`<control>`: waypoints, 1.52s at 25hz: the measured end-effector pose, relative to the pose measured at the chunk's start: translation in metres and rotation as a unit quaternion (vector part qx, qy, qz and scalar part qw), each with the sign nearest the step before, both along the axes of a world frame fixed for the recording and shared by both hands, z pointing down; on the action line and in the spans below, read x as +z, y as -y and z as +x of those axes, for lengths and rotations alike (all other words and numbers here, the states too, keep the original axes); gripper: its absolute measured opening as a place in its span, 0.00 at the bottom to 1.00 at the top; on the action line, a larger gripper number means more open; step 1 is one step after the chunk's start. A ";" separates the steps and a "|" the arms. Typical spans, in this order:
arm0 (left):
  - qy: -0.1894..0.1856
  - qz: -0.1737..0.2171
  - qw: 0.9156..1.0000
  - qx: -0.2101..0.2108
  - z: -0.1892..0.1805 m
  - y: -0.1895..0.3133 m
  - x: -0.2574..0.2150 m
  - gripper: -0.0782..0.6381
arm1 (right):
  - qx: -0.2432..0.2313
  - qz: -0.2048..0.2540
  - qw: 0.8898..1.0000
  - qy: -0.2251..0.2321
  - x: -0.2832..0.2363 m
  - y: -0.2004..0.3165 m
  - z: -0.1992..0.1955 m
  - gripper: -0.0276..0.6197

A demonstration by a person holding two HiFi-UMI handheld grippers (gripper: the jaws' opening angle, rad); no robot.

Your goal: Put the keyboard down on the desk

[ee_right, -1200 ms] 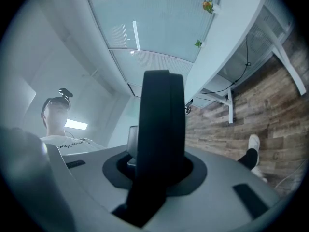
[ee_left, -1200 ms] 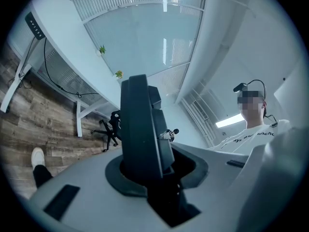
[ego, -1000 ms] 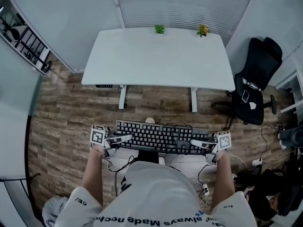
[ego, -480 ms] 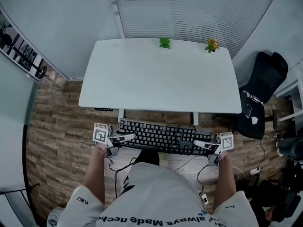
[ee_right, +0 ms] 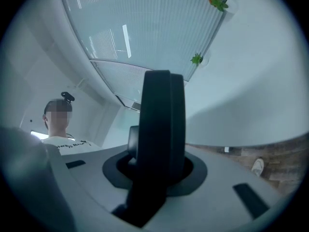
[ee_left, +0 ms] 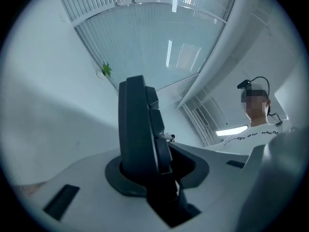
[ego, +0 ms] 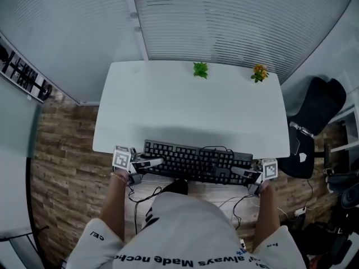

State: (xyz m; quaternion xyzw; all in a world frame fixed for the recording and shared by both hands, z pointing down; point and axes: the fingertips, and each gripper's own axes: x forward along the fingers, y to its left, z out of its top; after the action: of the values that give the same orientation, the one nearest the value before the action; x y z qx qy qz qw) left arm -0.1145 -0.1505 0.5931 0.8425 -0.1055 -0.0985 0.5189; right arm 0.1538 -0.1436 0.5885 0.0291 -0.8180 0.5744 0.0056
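Observation:
A black keyboard (ego: 196, 161) hangs level over the near edge of the white desk (ego: 185, 102), with a thin cable trailing from its back. My left gripper (ego: 150, 163) is shut on the keyboard's left end, my right gripper (ego: 240, 172) on its right end. In the left gripper view the keyboard (ee_left: 140, 129) stands edge-on between the jaws, and the right gripper view shows the keyboard (ee_right: 161, 129) the same way. The keyboard casts a shadow on the desk top just beyond it.
Two small potted plants, a green one (ego: 200, 69) and an orange-flowered one (ego: 259, 72), stand at the desk's far edge by the ribbed wall. A black office chair (ego: 317, 128) is to the right. Cables (ego: 241, 203) lie on the wood floor near my feet.
I have stepped towards the desk with the keyboard: it was over the floor in front of the desk and now reaches over the desk's near edge. Both grips are unchanged.

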 end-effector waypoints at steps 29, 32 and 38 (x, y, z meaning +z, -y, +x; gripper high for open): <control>0.094 0.001 0.991 -0.098 -0.030 0.142 0.036 0.39 | 0.062 0.028 0.995 -0.074 0.032 0.157 -0.018 0.32; 0.134 0.010 0.982 -0.130 -0.032 0.154 0.044 0.46 | 0.080 0.031 0.991 -0.102 0.040 0.166 -0.016 0.36; 0.188 0.011 0.968 -0.168 -0.036 0.171 0.062 0.53 | 0.124 0.040 0.973 -0.190 0.067 0.186 -0.006 0.49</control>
State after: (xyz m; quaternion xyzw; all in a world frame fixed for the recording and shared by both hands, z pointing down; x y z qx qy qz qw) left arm -0.1503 -0.3220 0.6555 0.8219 -0.3400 -0.0247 0.4563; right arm 0.1475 -0.3297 0.6552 0.2392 -0.8143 0.5214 0.0884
